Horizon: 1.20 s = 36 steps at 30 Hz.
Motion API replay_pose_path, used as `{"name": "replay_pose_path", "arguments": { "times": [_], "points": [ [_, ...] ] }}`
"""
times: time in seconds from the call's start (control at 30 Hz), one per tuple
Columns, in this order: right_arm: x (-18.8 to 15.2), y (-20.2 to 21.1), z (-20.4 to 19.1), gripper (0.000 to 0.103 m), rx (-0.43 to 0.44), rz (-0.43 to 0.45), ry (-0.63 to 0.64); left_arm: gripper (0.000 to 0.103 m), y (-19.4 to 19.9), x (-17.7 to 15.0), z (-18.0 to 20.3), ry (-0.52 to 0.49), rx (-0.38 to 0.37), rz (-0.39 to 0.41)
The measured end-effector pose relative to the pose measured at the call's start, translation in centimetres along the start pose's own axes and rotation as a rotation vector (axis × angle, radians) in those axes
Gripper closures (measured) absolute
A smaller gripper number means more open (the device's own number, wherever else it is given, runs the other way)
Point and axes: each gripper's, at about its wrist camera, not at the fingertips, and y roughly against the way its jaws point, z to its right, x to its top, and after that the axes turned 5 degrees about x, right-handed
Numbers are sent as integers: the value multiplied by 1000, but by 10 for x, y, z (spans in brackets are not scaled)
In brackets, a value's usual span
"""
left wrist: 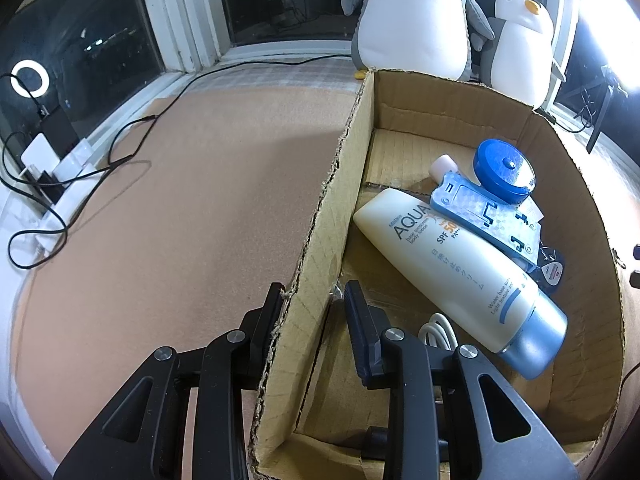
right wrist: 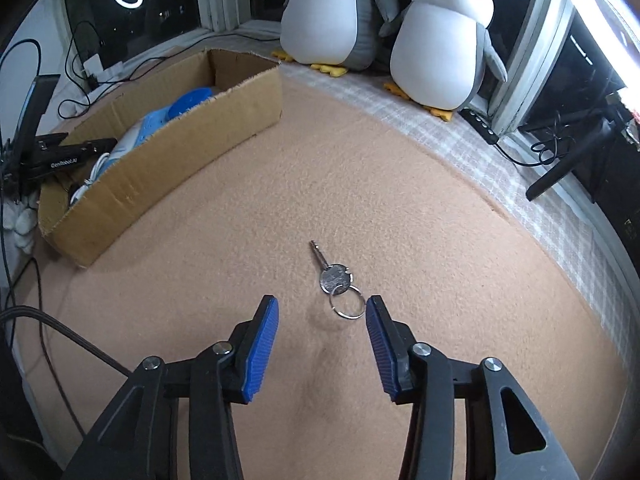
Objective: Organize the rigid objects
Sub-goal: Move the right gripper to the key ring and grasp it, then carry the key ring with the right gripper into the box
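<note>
Right wrist view: silver key [right wrist: 331, 271] on ring, right tongs [right wrist: 322, 312] agape; left tongs [left wrist: 310, 300] pinch box wall [left wrist: 304, 248].

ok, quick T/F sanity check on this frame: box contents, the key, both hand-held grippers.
1. The key lies on the mat outside the cardboard box. True.
2. The right hand-held gripper is shut on the key. False: its jaws are open, the key ring just ahead between the tips.
3. The left hand-held gripper clamps the box wall. True.
4. The sunscreen tube stands upright. False: it lies flat in the box.
5. The box is empty. False: several items are inside.
</note>
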Motion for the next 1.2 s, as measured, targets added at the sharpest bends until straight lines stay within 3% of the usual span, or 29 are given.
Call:
{"name": "replay_pose_path", "arguments": {
  "times": [0.33,0.43,0.73,0.87,1.03,1.2],
  "points": [
    [2,-19,5,69,-5,-68,93,74,0,1,0,3,-2,-8],
    [2,-24,5,74,8,-86,104,74,-1,1,0,8,-3,-10],
    [6,-29,15,74,47,-89,85,74,-1,1,0,9,-3,-11],
    [9,-31,27,81,94,-96,35,74,-1,1,0,9,-2,-11],
    [10,-31,40,81,159,-97,-39,74,-1,1,0,9,-2,-10],
    [5,-30,66,81,298,-80,-210,75,-1,1,0,9,-3,-11]
  ]
}}
